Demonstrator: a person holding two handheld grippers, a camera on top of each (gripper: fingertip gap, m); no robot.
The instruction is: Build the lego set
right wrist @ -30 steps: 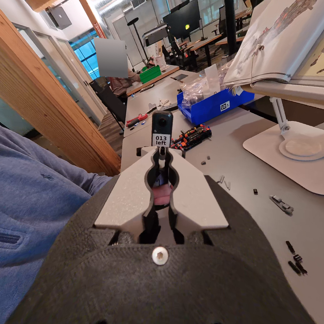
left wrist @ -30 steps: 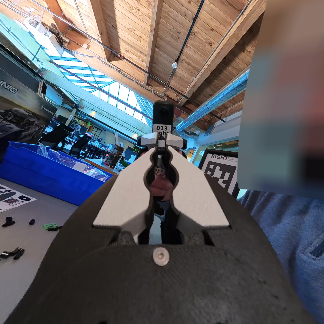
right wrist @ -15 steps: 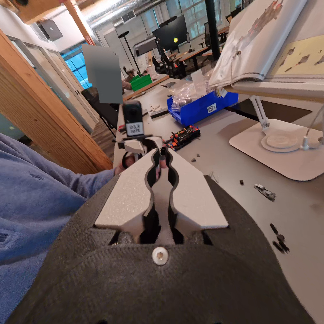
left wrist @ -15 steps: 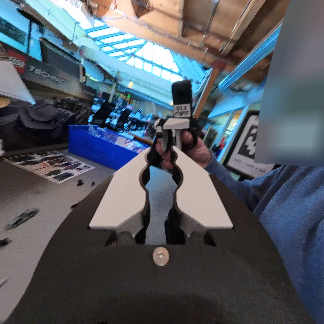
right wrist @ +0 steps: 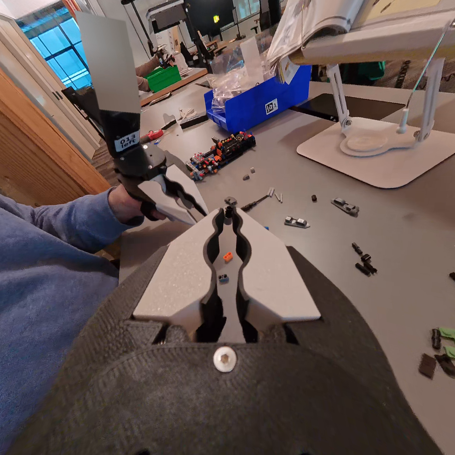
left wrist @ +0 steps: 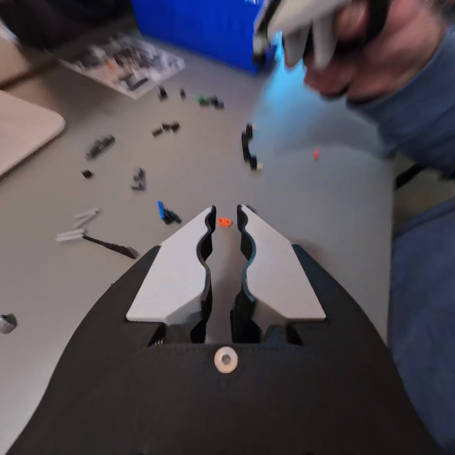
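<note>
Fingers of the left gripper [left wrist: 226, 209] stand narrowly parted with nothing between them, tips pointed down at the grey tabletop [left wrist: 61, 283]. Landmark: the small orange two-hole lego piece [left wrist: 224, 221], lying flat on the table. In the left wrist view it sits just beyond the gap between the tips, dead ahead and not touching either one. Its long axis runs across the gap, from finger to finger. To its left lie a blue-and-black connector [left wrist: 167, 213], then pale grey pins [left wrist: 76, 225] farther left; the view is motion-blurred, so finer detail is not readable.

The right gripper [right wrist: 228, 212] pinches a short black tubular peg [right wrist: 228, 213] upright at its very tips, jaws nearly together. Through its finger gap the same orange piece [right wrist: 228, 256] shows on the table below, with a small blue-and-black piece [right wrist: 223, 278] nearer the camera. Up-left of the orange piece sits the partly built black-and-orange lego chassis [right wrist: 221, 154].

Judgement: left gripper is nearer and aligned on the orange piece; a grasp would need a straight descent. Closing would then bear on the piece's short ends.
</note>
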